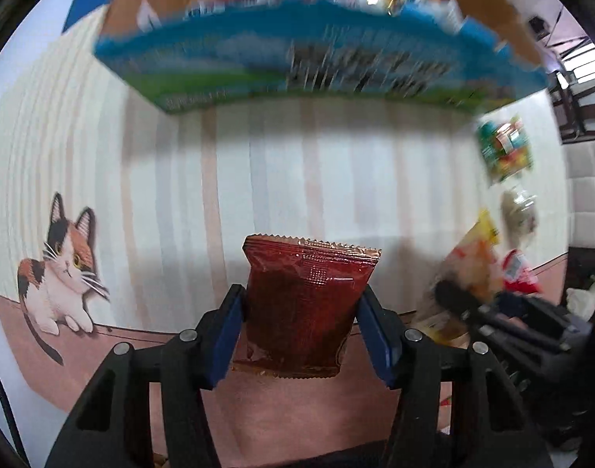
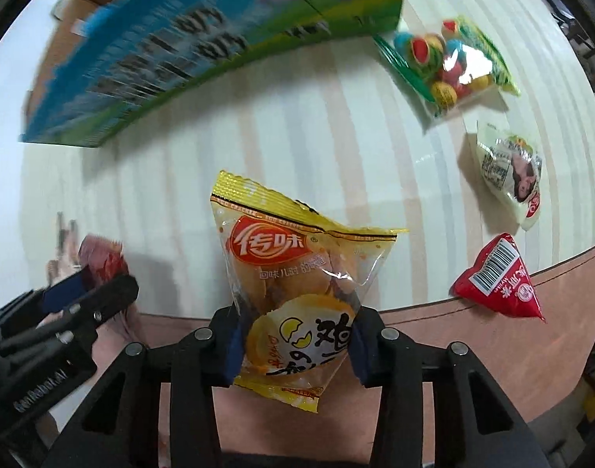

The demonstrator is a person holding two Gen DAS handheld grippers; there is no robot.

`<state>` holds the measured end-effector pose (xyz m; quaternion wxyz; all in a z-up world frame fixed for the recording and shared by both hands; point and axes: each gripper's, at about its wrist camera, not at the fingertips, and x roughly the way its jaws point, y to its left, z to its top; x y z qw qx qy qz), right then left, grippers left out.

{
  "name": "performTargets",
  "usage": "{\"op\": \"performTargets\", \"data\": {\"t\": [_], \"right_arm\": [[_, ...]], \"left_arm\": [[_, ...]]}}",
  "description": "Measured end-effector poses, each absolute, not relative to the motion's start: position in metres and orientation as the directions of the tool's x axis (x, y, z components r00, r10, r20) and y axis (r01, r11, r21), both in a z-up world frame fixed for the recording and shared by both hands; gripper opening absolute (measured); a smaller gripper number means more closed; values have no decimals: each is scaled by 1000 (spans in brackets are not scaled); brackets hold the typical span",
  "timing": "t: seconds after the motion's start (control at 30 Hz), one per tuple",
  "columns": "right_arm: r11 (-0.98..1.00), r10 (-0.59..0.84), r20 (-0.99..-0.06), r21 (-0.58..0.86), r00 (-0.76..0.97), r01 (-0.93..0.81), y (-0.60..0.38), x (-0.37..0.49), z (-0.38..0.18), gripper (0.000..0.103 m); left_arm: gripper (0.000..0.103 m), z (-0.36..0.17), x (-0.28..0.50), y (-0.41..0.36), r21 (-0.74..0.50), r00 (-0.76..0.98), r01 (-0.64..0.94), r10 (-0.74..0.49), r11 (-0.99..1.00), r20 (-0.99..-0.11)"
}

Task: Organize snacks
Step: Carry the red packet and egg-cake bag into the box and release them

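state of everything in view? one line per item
left gripper: shut on the dark red packet
dark red packet: held off the table
right gripper: shut on the yellow cracker bag
yellow cracker bag: held, sealed
blue box: open top, snacks inside
candy ball bag: lying on table
white packet: lying on table
red packet: lying at mat edge

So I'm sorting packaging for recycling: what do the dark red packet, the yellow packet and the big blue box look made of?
Dark red packet: glossy foil-like plastic film, with a crimped serrated top seal.
Yellow packet: thin glossy plastic, partly clear, so the crackers show through.
Big blue box: probably printed cardboard, with brown flaps visible behind, though it is blurred.
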<state>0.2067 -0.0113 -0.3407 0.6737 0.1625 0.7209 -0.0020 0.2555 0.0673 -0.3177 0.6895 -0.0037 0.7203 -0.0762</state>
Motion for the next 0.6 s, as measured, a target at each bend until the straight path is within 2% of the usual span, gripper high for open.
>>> {"op": "performTargets", "data": {"t": [0.17, 0.3, 0.4, 0.47, 0.6], "right_arm": [[931, 287, -957, 291, 52, 220, -9, 216, -293, 45], [917, 327, -934, 350, 142, 192, -20, 250, -241, 45], [912, 340, -917, 376, 209, 166, -46, 291, -197, 45], [920, 318, -912, 363, 259, 150, -68, 323, -170, 45], [954, 228, -929, 274, 293, 125, -91, 389, -153, 45]], "left_arm": [[55, -264, 278, 71, -194, 23, 81, -197, 978, -980], [55, -232, 310, 69, -265, 50, 88, -270, 960, -962], [55, -214, 347, 64, -266, 93, 104, -275, 958, -957], [55, -205, 375, 62, -257, 121, 109, -270, 960, -955], [55, -207, 443, 64, -214, 153, 94, -226, 972, -962]]}}
